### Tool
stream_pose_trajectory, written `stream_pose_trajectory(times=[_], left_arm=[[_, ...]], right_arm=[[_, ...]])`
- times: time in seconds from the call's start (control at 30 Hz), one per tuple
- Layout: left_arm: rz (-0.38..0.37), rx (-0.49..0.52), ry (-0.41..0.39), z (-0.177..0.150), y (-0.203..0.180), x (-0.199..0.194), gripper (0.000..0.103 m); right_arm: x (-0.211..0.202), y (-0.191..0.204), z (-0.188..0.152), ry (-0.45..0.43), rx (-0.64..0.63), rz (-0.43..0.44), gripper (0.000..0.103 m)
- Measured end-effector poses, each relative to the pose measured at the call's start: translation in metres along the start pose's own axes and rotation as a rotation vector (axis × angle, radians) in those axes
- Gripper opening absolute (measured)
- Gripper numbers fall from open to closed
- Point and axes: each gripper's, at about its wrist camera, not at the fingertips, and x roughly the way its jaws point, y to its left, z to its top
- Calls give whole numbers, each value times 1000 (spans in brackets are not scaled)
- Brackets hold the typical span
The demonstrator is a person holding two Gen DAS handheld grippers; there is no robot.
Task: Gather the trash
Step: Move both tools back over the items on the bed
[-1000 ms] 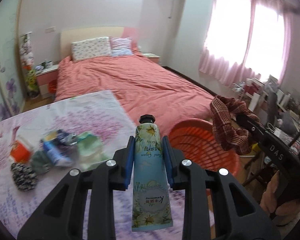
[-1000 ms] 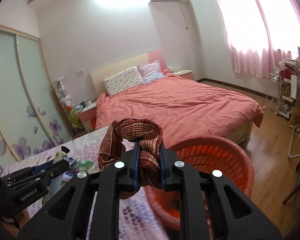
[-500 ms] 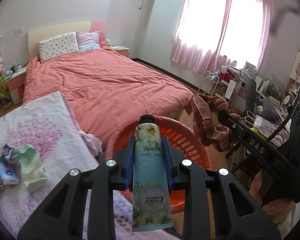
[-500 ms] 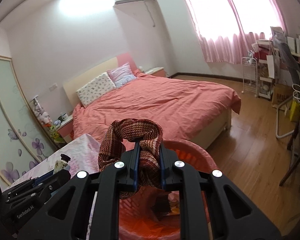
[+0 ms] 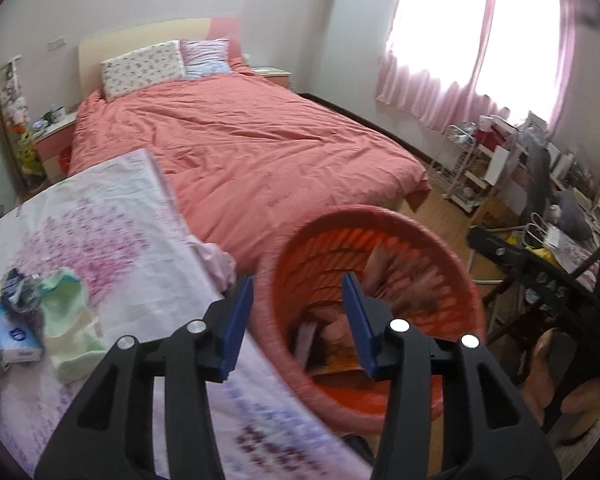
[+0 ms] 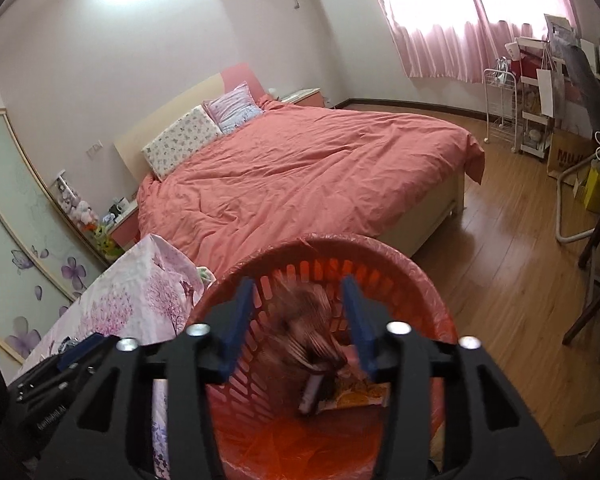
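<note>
Dropping both loads into the orange basket (image 5: 374,280) now: left gripper (image 5: 298,324) and right gripper (image 6: 300,322) have both just been opening, jaws stand apart, nothing between the pads in either view. Right-wrist view shows the brown woven cloth (image 6: 308,332) blurred, falling inside the basket below the jaws, plus a tube-like item (image 6: 310,390) lower down on some yellow packaging; too blurred to say more. So both released things are in or entering the basket, not held. My read: this drop cycle is done, next pick is back on the table. Remaining trash sits on the floral tablecloth (image 5: 112,240), to the left of the left gripper and well apart from the basket: a blue-white packet (image 5: 14,334), a pale green cloth (image 5: 70,328) just beside it, a dark crumpled bit (image 5: 22,286) behind. Left hand is clearly the nearer one; the right would have to cross over the basket. Packet's long axis runs roughly along the left gripper's pointing line, so the jaws should straddle its short side without much wrist roll.
</note>
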Motion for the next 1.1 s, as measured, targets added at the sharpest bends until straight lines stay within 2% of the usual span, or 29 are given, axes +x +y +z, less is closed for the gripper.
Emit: stream_pose_trajectory(times=[0.37, 0.73, 0.83, 0.97, 1.1], left_arm=[[174, -53, -25, -30, 80, -53, 54], [361, -171, -25, -83, 182, -111, 67], [428, -235, -32, -101, 219, -127, 71], [496, -335, -36, -119, 262, -142, 72], [522, -401, -24, -127, 288, -141, 72]], right_arm=[[-11, 39, 3, -15, -109, 7, 53], [-1, 106, -30, 59, -248, 74, 53], [1, 124, -43, 79, -283, 87, 53], [4, 147, -60, 104, -328, 108, 53], [10, 166, -74, 136, -358, 129, 53]])
